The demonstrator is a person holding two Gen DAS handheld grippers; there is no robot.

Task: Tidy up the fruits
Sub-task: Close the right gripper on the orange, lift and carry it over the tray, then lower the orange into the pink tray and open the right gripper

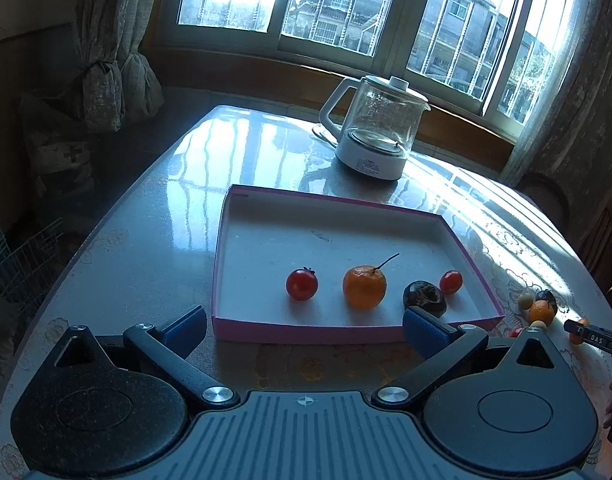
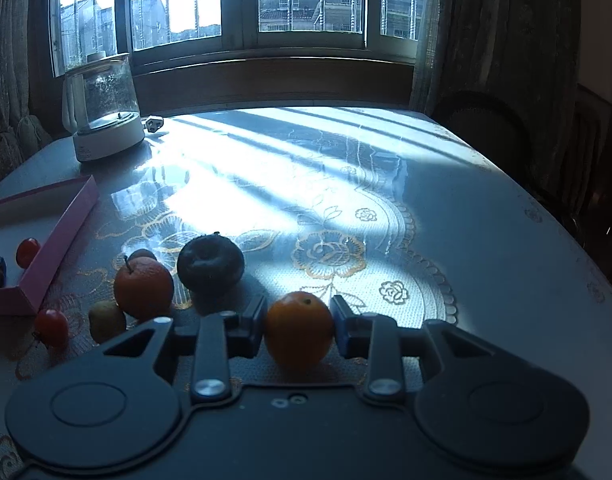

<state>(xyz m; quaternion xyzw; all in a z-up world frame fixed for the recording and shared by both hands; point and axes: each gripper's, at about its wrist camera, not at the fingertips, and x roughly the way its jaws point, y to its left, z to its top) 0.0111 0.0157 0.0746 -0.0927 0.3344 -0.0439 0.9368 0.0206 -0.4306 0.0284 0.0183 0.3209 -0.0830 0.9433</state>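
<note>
Right gripper (image 2: 299, 326) is pinching small orange (image 2: 299, 330) between its pads, pink tray (image 2: 61, 220) lying far to its left; lifting straight clears neighbouring fruit; left gripper (image 1: 303, 326) is idling, spread, empty.
</note>
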